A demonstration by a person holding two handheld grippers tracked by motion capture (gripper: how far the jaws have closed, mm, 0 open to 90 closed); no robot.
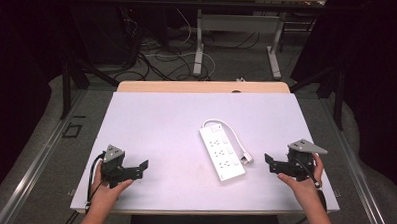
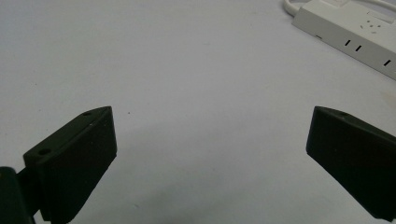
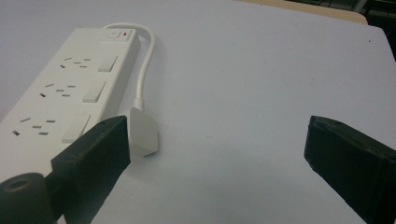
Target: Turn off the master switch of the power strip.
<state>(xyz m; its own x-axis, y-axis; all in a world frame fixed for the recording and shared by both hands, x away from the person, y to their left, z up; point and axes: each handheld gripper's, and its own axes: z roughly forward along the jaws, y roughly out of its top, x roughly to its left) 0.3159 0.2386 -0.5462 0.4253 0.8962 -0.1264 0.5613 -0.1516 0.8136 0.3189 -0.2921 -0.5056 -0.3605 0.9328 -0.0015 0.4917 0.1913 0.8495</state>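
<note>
Power strip (image 1: 222, 154): flat on the white table (image 1: 156, 125), between both claws.
Plug (image 3: 142, 131): beside strip; seemingly just clear of right claw.
Left claw (image 1: 143, 166): wide, empty.
Right claw (image 1: 268, 161): wide, empty.

No words, brand names or numbers can be read anywhere. The white power strip (image 3: 70, 88), at the left of the right gripper view, carries only unlabelled marks: a small red dot beside its switch at the upper end, three groups of dark socket slots, and three blank white rocker buttons. In the high view it is too small for any print to show.
</note>
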